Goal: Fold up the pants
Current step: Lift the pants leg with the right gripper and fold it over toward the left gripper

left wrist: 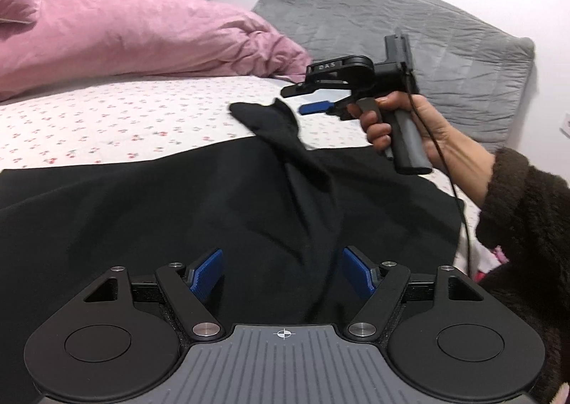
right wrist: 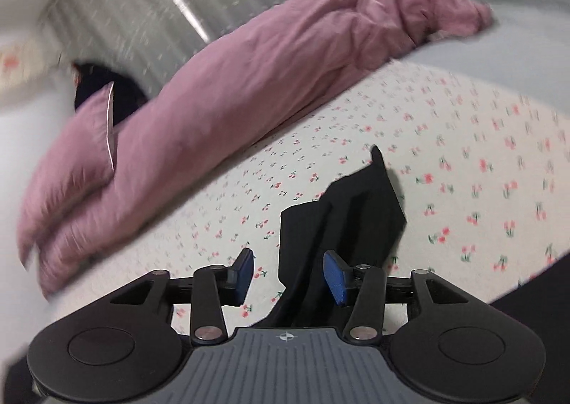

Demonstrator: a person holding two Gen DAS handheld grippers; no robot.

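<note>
Black cloth fills the space ahead of the left gripper (left wrist: 283, 274): the pants (left wrist: 199, 211) lie spread on the bed (left wrist: 107, 119), running from between the fingers out to a raised, twisted corner far right. Left fingers (left wrist: 208, 274) stand wide apart, nothing between the pads, hovering just over the fabric, no grip.

Past that, the right gripper (left wrist: 317, 97) hangs above the bed sheet, held by a hand (left wrist: 402, 126). In its own view the right gripper (right wrist: 288, 275) has a gap between the fingers (right wrist: 335, 277); a pants corner (right wrist: 342, 211) sits in that gap, close to the right pad and clear of the left pad. Looks loose or barely pinched; can't tell for sure whether the cloth is caught on one finger or merely draped.

Step in hand, my guess: carry the lifted corner over for a fold. To do it well: close the right fingers fully on the hem before pulling, or it will slip. Bring the left fingers down on the flat part ahead of them to pin the fold line. Keep the cloth taut and low, avoid the twist near the right fingers, and lay edge to edge. Pink duvet (left wrist: 142, 37) is well beyond the fingers, no obstacle.
</note>
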